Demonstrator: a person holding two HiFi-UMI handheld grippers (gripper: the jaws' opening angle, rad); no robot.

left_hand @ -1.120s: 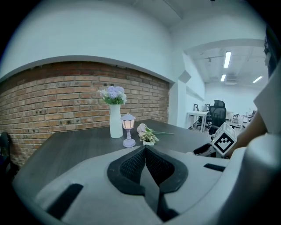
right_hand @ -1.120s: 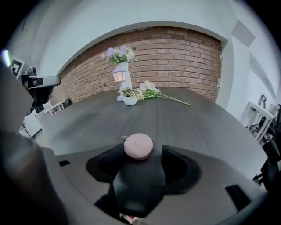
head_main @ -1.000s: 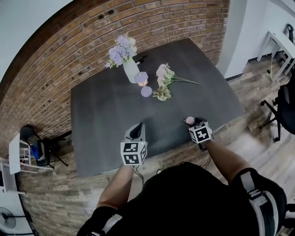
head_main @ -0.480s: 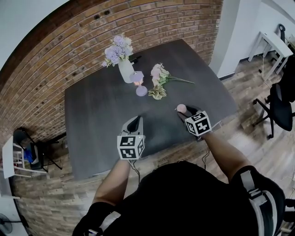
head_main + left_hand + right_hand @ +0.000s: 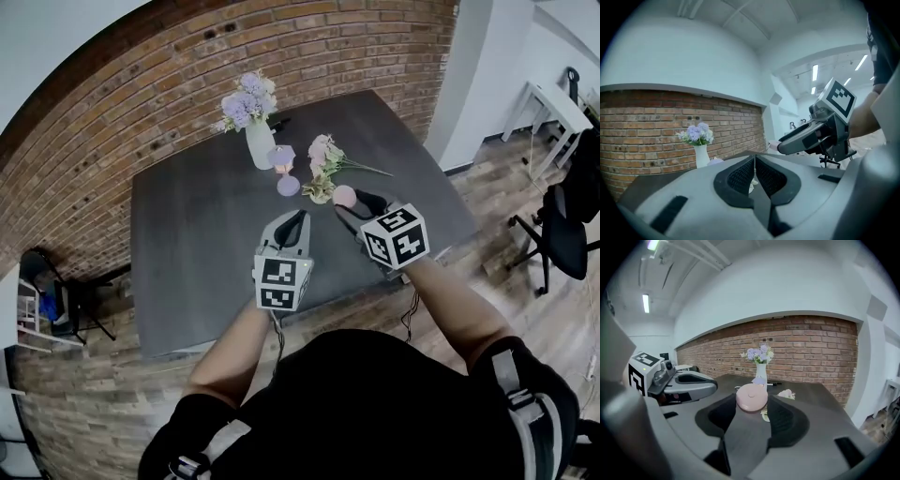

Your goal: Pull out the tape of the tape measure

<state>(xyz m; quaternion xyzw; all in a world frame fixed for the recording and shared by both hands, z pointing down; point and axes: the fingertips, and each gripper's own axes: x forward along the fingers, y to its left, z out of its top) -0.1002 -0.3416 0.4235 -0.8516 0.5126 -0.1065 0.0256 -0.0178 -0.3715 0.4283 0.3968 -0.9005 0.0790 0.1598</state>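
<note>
The tape measure (image 5: 751,398) has a pink case that looks like smooth, matt plastic, the table (image 5: 206,244) is dark grey and matt, the vase (image 5: 262,145) at 11 o'clock in the head view is smooth glossy white, the wall (image 5: 281,56) at 12 o'clock is rough red brick, and the floor (image 5: 562,323) at 3 o'clock is wood plank.

The dark desk (image 5: 187,244) is left bare at its left and near side. Its far middle is blocked by a flower vase (image 5: 262,142), small lilac objects (image 5: 288,186) and loose flowers (image 5: 324,172). A narrow gap is left between the left tool (image 5: 297,221) and the right tool (image 5: 345,204), which is clamped on a tape measure (image 5: 344,195).
</note>
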